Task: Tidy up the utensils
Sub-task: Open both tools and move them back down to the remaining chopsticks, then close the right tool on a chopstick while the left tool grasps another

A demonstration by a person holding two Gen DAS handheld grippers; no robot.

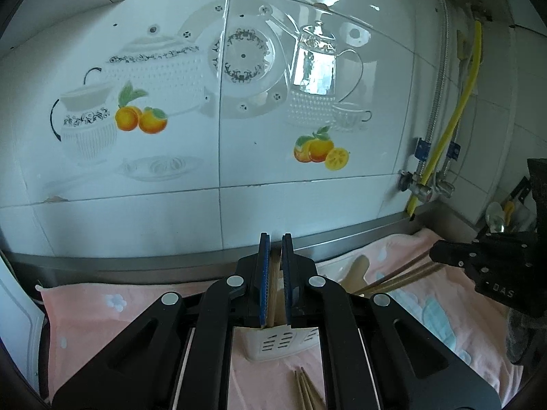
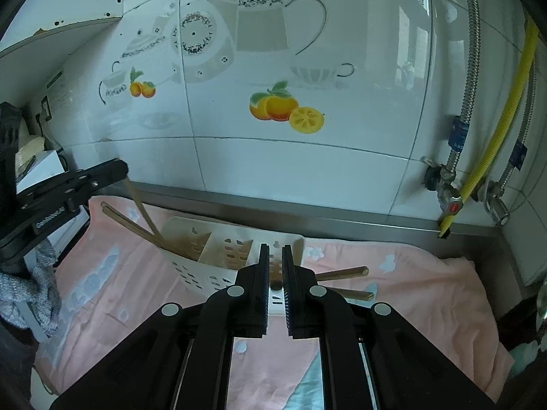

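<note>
My left gripper (image 1: 275, 239) is shut on a wooden chopstick (image 1: 274, 290) and holds it upright over the white slotted utensil holder (image 1: 278, 343). In the right wrist view the left gripper (image 2: 118, 169) holds that chopstick (image 2: 142, 205) with its lower end in the holder's left compartment (image 2: 191, 242), beside other chopsticks (image 2: 130, 225). My right gripper (image 2: 275, 251) is nearly closed over the holder (image 2: 222, 270), and I cannot tell if it grips anything. Two chopsticks (image 2: 342, 273) lie on the pink towel (image 2: 410, 290) to its right. In the left view the right gripper (image 1: 436, 251) is near chopsticks (image 1: 403, 276).
Several loose chopsticks (image 1: 307, 389) lie on the pink towel (image 1: 102, 314) near me. The tiled wall (image 1: 218, 136) and steel counter edge (image 1: 171, 256) are close behind. A yellow hose (image 2: 495, 136) and metal valves (image 2: 448, 194) stand at the right. A spoon (image 1: 494, 218) stands far right.
</note>
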